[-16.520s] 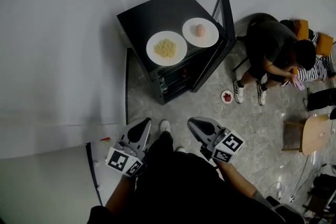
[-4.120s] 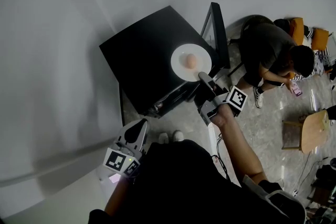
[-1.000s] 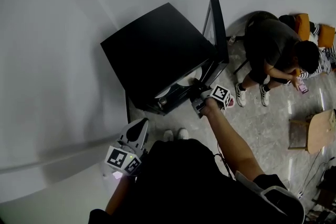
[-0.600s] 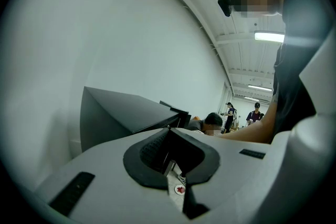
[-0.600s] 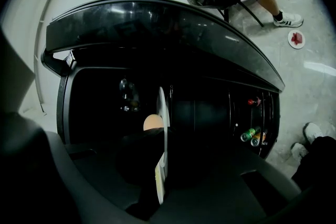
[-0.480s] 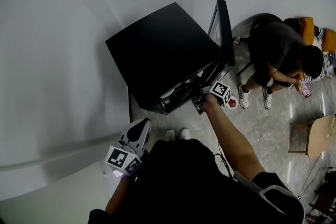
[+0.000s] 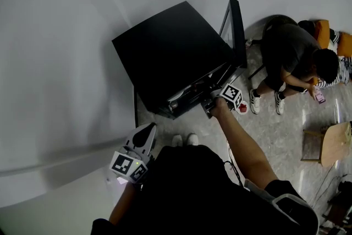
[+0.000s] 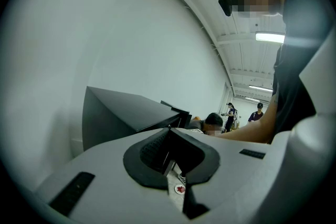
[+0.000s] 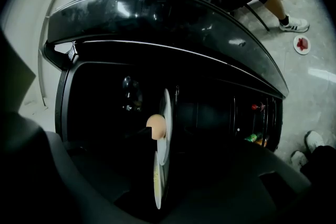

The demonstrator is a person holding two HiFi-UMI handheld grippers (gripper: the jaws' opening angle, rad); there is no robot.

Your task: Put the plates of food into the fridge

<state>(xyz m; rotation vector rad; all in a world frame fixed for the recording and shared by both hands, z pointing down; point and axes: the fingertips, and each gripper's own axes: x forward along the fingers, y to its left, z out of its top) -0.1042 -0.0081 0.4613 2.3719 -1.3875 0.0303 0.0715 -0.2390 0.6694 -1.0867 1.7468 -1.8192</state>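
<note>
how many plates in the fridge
2, side by side: the plate with a round pale food and the plate with yellow food. More may be hidden in the dark.

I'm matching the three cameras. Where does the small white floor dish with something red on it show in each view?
Head view: dish on the floor right of centre, beside the fridge and its open front.
Left gripper view: dish low centre, in a narrow strip of floor.
Right gripper view: dish upper right, on the floor.
Shared landmark: the black fridge.
</note>
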